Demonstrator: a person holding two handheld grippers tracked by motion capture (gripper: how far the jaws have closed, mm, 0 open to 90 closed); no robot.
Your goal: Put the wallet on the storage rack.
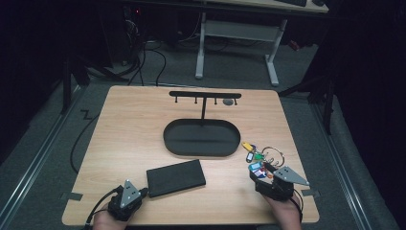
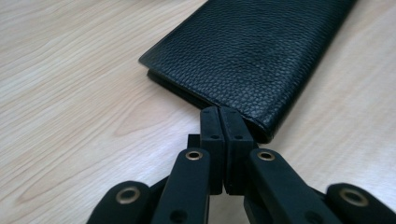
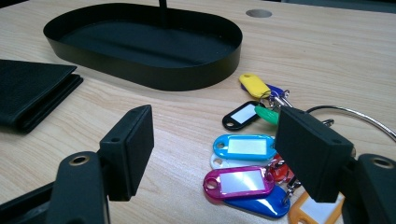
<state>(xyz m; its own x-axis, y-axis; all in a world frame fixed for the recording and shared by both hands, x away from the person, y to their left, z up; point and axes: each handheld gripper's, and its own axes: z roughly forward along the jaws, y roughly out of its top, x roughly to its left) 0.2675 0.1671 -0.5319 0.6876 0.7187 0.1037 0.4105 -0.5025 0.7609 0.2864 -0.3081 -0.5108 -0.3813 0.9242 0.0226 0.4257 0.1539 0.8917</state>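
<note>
A: Currently, the left tongs (image 2: pixel 224 140) are pressed together with nothing between them, tips touching the near corner of the black leather wallet (image 2: pixel 254 56), which lies flat on the tabletop (image 1: pixel 124 124) just in front of the oval black tray (image 1: pixel 201 137).

B: And the right tongs (image 3: pixel 215 149)?

A: Spread wide, hovering over the bunch of colour-tagged keys (image 3: pixel 247 158) that rests on the tabletop to the right of the tray. No pad presses on a tag.

B: Failure modes for the wallet?

A: Closed tips cannot grasp. A forward push would likely slide the wallet across the wood (the grain offers little friction) toward the tray wall, or pivot it about the contacted corner. If the tongs reopen too low, the lower jaw may snag the cover and fan the fold open.

B: For the keys?

A: The tags overlap loosely on a wire ring (image 3: pixel 355 116). A pinch on a single plastic tag could slip, or lift the bunch unevenly so it swings. Hanging it on the hook rack (image 1: pixel 205 95) above the tray then becomes uncertain.
</note>
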